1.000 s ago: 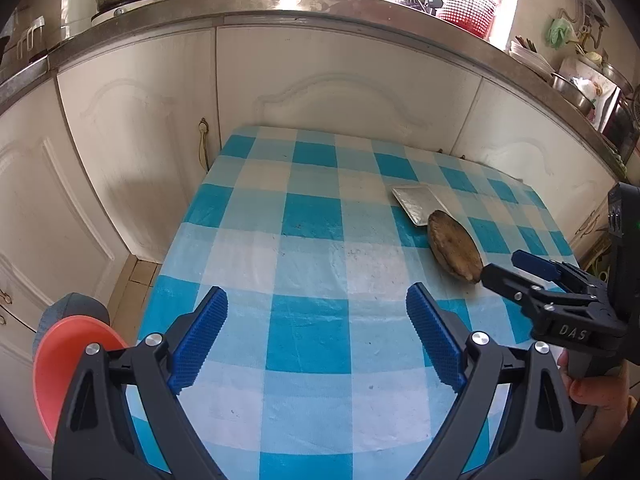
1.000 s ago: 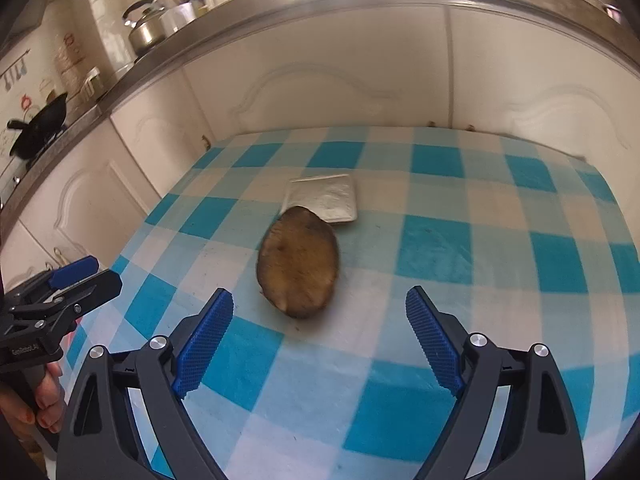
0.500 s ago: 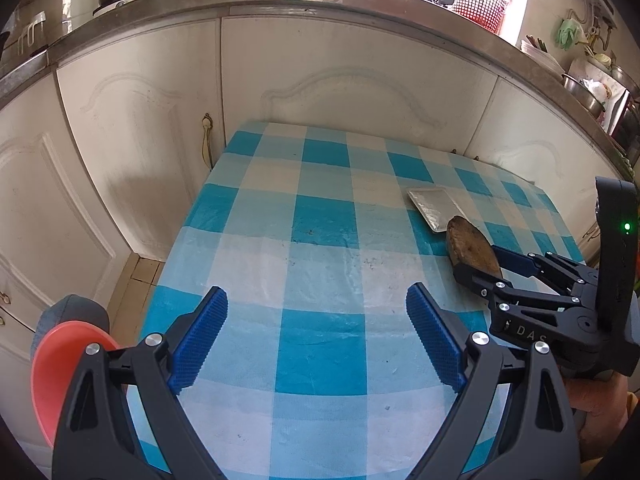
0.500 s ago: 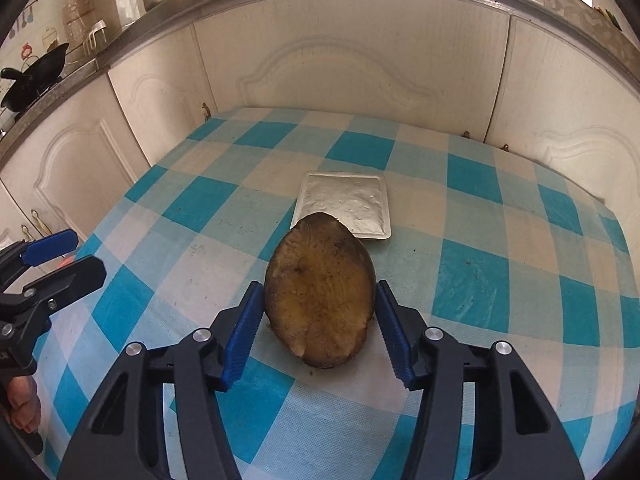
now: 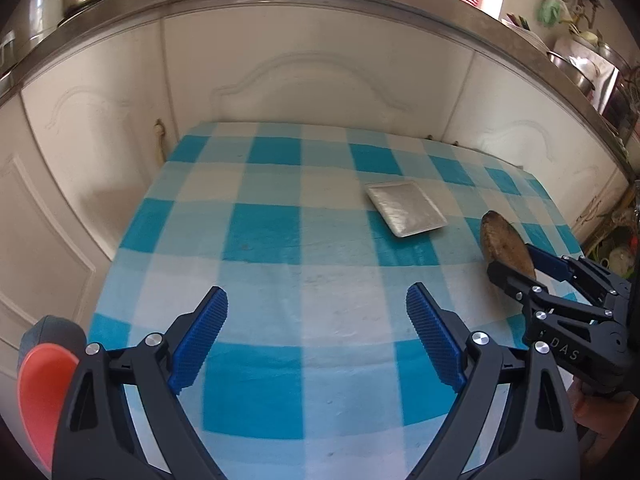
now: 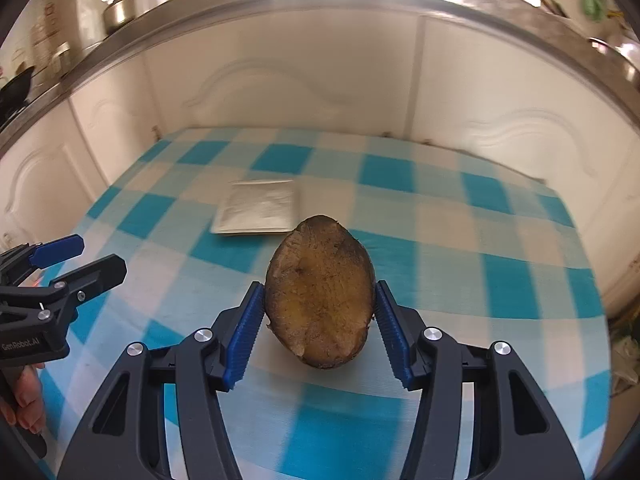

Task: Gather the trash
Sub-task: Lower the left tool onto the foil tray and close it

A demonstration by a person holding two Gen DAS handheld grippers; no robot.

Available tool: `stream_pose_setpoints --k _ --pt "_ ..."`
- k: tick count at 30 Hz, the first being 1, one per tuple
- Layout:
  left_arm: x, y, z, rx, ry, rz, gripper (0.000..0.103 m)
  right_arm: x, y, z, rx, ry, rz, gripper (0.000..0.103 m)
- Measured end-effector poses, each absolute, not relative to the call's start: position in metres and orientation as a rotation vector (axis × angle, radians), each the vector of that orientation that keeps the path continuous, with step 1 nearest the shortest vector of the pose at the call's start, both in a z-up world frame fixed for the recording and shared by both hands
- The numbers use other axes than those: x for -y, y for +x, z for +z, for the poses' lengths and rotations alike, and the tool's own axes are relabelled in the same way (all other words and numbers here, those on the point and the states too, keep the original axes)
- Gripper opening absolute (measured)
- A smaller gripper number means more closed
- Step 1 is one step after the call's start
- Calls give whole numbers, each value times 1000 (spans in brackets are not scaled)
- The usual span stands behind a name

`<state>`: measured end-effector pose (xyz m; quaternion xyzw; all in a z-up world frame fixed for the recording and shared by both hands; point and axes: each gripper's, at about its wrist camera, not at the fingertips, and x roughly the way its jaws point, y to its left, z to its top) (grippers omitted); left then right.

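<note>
Peel: brown husk [image 6: 320, 292] clamped between right gripper [image 6: 320, 320] fingers, above checked desk [image 6: 440, 240]
Packet: silver sachet [image 5: 406, 208] flat on desk
Left gripper [image 5: 316, 340]: fingers apart, nothing between

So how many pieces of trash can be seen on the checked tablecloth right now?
2. A brown peel-like scrap sits clamped in the right tongs, and a silvery flat packet lies just beyond it. Nothing else shows, though the near edge of the table is hidden.
</note>
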<state>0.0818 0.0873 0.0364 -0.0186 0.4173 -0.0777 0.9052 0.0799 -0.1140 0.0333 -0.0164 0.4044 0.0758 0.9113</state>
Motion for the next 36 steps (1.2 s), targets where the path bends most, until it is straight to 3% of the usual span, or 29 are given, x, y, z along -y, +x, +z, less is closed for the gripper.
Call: stream_pose_setpoints --k 14,31,36 --pt "-27 131 19 -874 12 -234 91 175 84 33 -825 161 95 56" --pt "7 177 4 -922 29 -154 91 184 88 29 -835 244 141 57" --pt "9 178 4 -918 59 -115 78 181 87 28 -837 244 152 57"
